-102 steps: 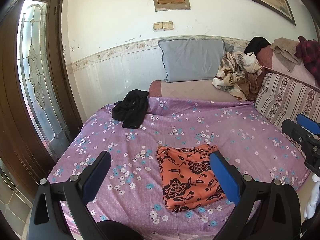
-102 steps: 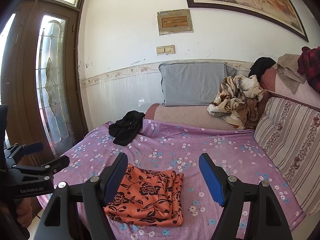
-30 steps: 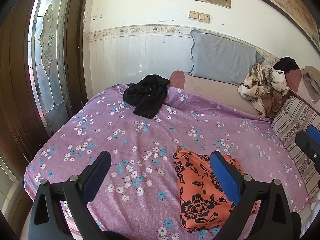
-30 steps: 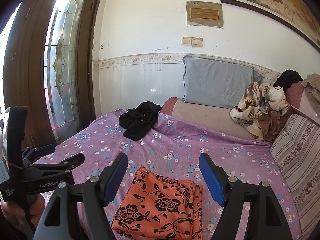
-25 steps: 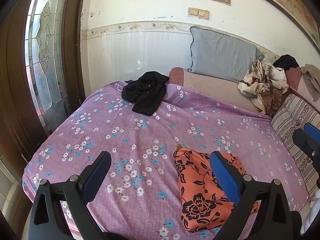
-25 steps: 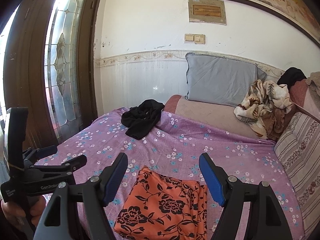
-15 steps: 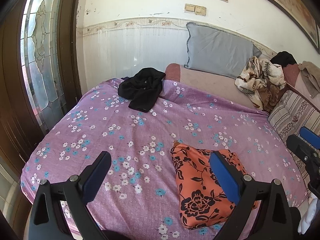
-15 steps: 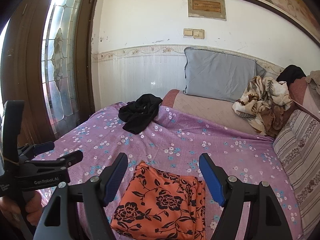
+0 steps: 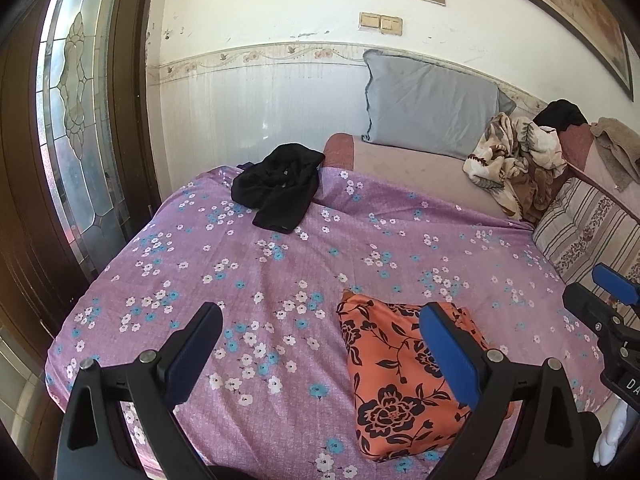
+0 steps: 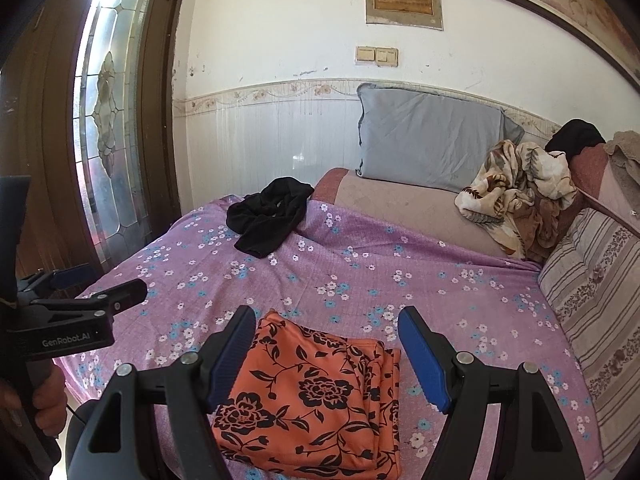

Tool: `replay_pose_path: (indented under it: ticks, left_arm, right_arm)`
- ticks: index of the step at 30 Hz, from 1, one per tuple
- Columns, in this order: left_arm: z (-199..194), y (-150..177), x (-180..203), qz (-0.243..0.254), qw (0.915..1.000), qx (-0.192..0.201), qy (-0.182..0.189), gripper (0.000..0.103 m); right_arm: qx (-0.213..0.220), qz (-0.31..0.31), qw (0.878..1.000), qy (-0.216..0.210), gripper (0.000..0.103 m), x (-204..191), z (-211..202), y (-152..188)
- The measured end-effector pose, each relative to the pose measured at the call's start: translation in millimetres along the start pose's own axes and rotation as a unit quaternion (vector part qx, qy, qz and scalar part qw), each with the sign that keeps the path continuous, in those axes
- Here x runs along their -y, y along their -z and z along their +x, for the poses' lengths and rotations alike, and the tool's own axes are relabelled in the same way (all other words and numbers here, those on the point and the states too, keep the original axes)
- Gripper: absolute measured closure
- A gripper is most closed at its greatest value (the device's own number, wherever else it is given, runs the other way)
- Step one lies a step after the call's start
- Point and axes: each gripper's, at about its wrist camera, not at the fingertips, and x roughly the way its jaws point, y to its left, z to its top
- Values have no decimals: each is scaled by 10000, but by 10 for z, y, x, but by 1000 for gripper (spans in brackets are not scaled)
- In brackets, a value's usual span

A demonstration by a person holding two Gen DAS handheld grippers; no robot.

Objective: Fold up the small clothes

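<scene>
Right claw (image 10: 326, 346) agape above folded orange garment (image 10: 316, 400) — long axis toward black garment (image 10: 268, 220).

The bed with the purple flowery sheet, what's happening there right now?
A person holds a two-finger gripper in each hand above the bed. The left gripper and right gripper are both open and empty. An orange floral garment lies folded at the near edge. A black garment lies crumpled and untouched at the far end, probably next.

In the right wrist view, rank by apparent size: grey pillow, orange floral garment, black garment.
1. Grey pillow and orange floral garment: look alike; the garment's nearness to the camera inflates it, so unranked.
2. Black garment: smallest, though farther away.
</scene>
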Motion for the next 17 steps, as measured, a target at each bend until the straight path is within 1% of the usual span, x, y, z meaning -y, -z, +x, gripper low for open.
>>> replay_pose_path:
  ticks: [4,7,10,17]
  left_arm:
    - [-11,-6,23,7,10000,8,45,4]
    - [-9,-6,50,29,9999,18,145,4]
    - [-3,3,85,84,9999,19,150,4]
    - [53,2,67,26,9999,63,86,4]
  right_arm:
    - [-4,2,10000,-4,26,12,2,19]
    - [-4,44,10000,-11,26,46,4,27]
    - [-36,95,9999,-8,26,82,27,44]
    - [-122,130,9998,4,26,121,115,111]
